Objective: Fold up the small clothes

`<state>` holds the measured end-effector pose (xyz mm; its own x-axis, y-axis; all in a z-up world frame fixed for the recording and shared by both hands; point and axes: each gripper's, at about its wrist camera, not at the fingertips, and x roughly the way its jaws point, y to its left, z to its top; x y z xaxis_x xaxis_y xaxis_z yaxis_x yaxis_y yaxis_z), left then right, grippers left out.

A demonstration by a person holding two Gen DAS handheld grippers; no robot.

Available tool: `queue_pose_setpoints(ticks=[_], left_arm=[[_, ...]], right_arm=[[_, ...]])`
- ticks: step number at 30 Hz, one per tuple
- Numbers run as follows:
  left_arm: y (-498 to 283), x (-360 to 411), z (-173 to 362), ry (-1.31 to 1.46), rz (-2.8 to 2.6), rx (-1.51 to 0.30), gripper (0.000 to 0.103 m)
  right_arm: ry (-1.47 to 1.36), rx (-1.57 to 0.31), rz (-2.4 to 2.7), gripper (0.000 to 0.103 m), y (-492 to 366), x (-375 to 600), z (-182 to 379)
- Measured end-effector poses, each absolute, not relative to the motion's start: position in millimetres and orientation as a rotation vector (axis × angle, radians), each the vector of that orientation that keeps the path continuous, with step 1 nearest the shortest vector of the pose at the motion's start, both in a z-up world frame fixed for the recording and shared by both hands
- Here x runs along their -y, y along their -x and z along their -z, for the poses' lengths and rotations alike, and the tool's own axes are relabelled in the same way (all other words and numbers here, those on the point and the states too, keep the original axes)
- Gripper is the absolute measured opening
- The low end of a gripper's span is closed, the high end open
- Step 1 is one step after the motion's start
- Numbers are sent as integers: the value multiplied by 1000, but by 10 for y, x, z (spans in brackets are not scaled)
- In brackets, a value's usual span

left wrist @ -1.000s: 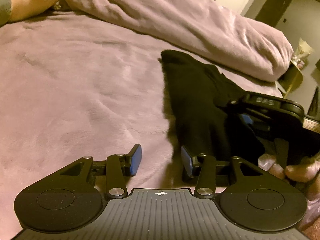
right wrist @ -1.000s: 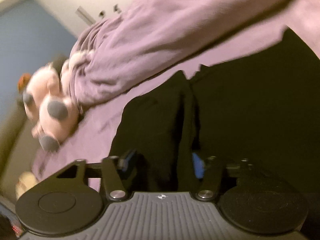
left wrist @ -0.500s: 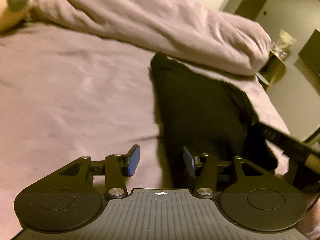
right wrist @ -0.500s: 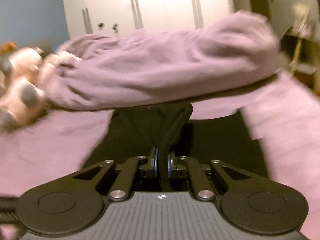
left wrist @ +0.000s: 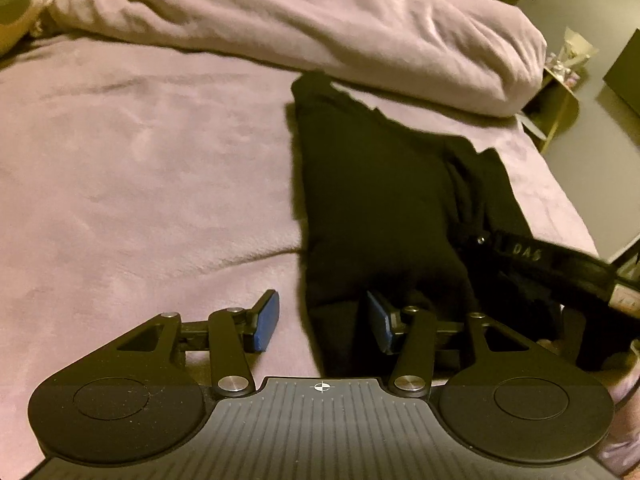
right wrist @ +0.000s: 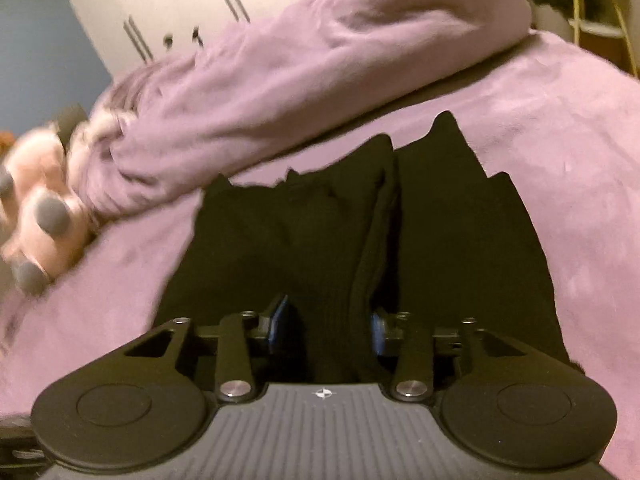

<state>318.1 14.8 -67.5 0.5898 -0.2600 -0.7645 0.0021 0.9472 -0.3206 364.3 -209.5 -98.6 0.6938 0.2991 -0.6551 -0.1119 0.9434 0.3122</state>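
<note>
The letters "DAS" appear on the side of my right gripper (left wrist: 560,268); I read no other text.

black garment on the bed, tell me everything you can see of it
The black garment is soft, dark, knit-looking cloth lying flat on the purple bedspread, folded lengthwise with a raised ridge along it. Its far end nears the bunched blanket. The left gripper is open at its near corner; the right gripper, open, straddles the ridge. What kind of garment it is can't be told.
</note>
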Motion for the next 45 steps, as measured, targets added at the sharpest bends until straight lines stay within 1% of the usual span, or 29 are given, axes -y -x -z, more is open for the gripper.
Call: queue_pose_setpoints(ticks=[3,5,7,9,12,13,14,15,19,21,23,28,32,34,35,36,37,38,39,42,45], left_arm=[[-3155,-143,561,314,151,-896,56],[-3162,-103,524,310,164,-893,56],[-3173,-32,527,299,177,-902,56],[-3186,54,559,286,197,-918,57],[-3221,171,659,287,221,-966,58],[-3212,188,687,295,225,-976,58],[-3199,196,707,300,227,-982,58],[-3177,193,718,300,226,-983,59],[-3151,176,731,304,220,-982,60],[-3158,196,727,313,215,-987,60],[-3153,228,720,310,227,-989,58],[-3146,276,743,326,238,-1001,55],[-3140,290,741,325,229,-1004,55],[-3148,302,736,326,223,-1007,55],[-3149,307,736,325,220,-1008,55],[-3150,314,735,324,218,-1007,55],[-3149,317,734,322,216,-1008,55],[-3149,321,732,319,214,-1009,55],[-3144,321,730,316,214,-1009,55],[-3149,317,724,309,211,-1011,55],[-3147,309,714,315,202,-1013,52]], right_arm=[[-109,-671,-174,7,-3512,2014,814],[-26,-579,-98,7,-3398,2024,680],[27,-534,-8,7,-3327,2077,636],[37,-547,54,7,-3321,2214,697],[23,-677,30,10,-3444,2411,947],[22,-671,20,10,-3427,2450,969],[1,-655,10,15,-3384,2497,925],[-33,-650,8,26,-3344,2552,863],[-152,-612,-52,34,-3007,2785,695],[-172,-594,-76,48,-2790,2845,699],[-202,-610,-85,57,-2663,2893,761],[-249,-667,-69,57,-2577,2962,929],[-261,-635,-73,57,-2550,2980,873],[-242,-625,-84,55,-2578,2951,843],[-240,-632,-88,49,-2605,2936,844],[-245,-651,-98,39,-2640,2924,858],[-248,-671,-99,35,-2665,2915,881],[-254,-687,-101,27,-2688,2904,899],[-268,-698,-105,22,-2703,2899,911],[-302,-695,-113,15,-2698,2893,869],[-502,-679,-180,14,-2676,3060,855]])
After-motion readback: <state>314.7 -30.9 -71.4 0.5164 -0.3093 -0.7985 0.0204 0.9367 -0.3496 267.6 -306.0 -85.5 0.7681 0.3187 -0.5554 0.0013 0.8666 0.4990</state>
